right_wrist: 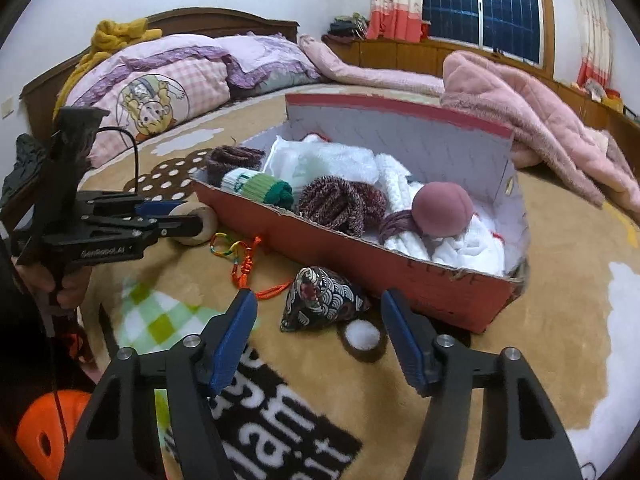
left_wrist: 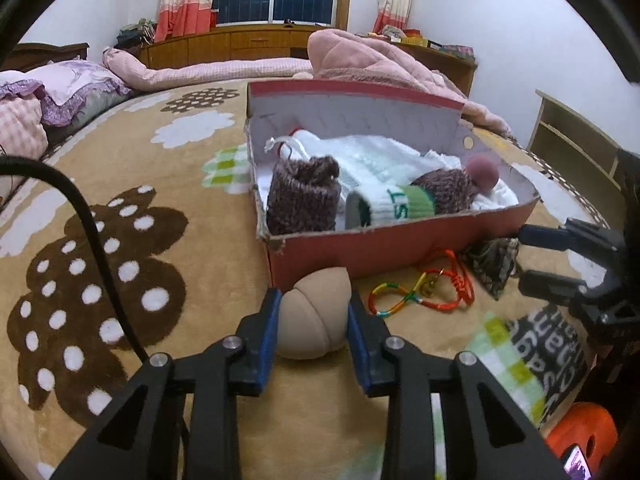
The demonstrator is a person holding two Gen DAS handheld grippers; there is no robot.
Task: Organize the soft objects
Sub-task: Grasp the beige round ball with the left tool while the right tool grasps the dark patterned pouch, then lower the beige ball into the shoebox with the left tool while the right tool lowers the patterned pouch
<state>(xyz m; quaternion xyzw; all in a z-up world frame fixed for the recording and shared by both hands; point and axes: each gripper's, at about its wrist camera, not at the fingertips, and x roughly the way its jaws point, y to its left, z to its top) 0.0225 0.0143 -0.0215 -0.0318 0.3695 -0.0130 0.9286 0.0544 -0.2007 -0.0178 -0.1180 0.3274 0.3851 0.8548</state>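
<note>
Your own body is mostly out of sight; only a hand (right_wrist: 64, 284) on the left tool's grip shows at the edge of the right wrist view, and the orange round thing (right_wrist: 44, 432) in the bottom corner is cut off and hard to identify. The lettering on the black patch of the blanket is only partly readable.

Your left claw (left_wrist: 314, 322) has its blue pads against both sides of the beige segmented soft ball (left_wrist: 314, 316), which sits on the tan fleece blanket with brown dotted flower shapes (left_wrist: 100, 280), just in front of the near corner of the red cardboard box (left_wrist: 400, 244). Your right claw (right_wrist: 320, 336) stands wide apart and holds nothing; the dark patterned fabric pouch (right_wrist: 320, 300) lies on the blanket just ahead of it, between the line of its two pads but touching neither, close against the box's front wall.

A rainbow-coloured cord loop with an orange braided cord (left_wrist: 420, 292) lies between ball and pouch. Inside the box rest brown knitted pieces (left_wrist: 302, 196), a white-and-green rolled sock (left_wrist: 384, 204), white knitwear and a dusty-pink soft ball (right_wrist: 442, 210)
</note>
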